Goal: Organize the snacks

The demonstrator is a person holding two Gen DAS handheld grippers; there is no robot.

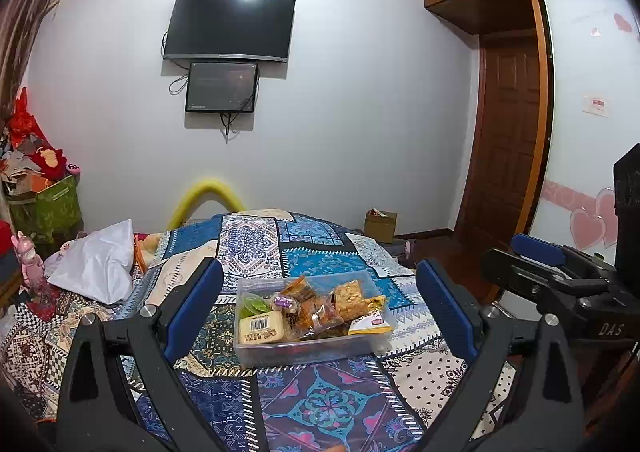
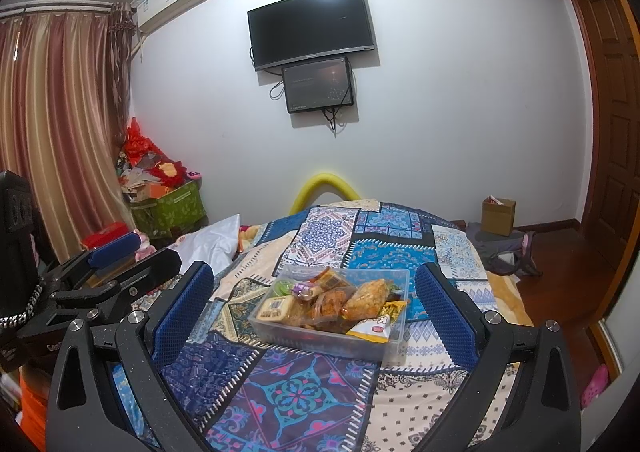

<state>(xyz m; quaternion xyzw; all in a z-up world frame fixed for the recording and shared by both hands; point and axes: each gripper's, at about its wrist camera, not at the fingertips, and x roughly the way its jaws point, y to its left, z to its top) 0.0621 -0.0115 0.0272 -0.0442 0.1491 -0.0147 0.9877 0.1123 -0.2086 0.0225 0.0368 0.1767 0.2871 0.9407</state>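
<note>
Clear plastic tub of snacks sits on the patchwork bedspread, ahead of both sets of jaws.

I see the tub packed full: a pale barcoded pack and a green jelly cup toward the left gripper side, orange wrapped cakes in the middle, a crinkly orange bag and a yellow-white packet lolling over the rim nearest the right gripper. Both grippers are spread wide, holding nothing, blue pads flanking the tub short of touching it. Bare bedspread lies between me and the tub; beyond it the bed runs on toward the wall. A white bag lies well off left of my left jaws; bare floor lies right of my right ones.
</note>
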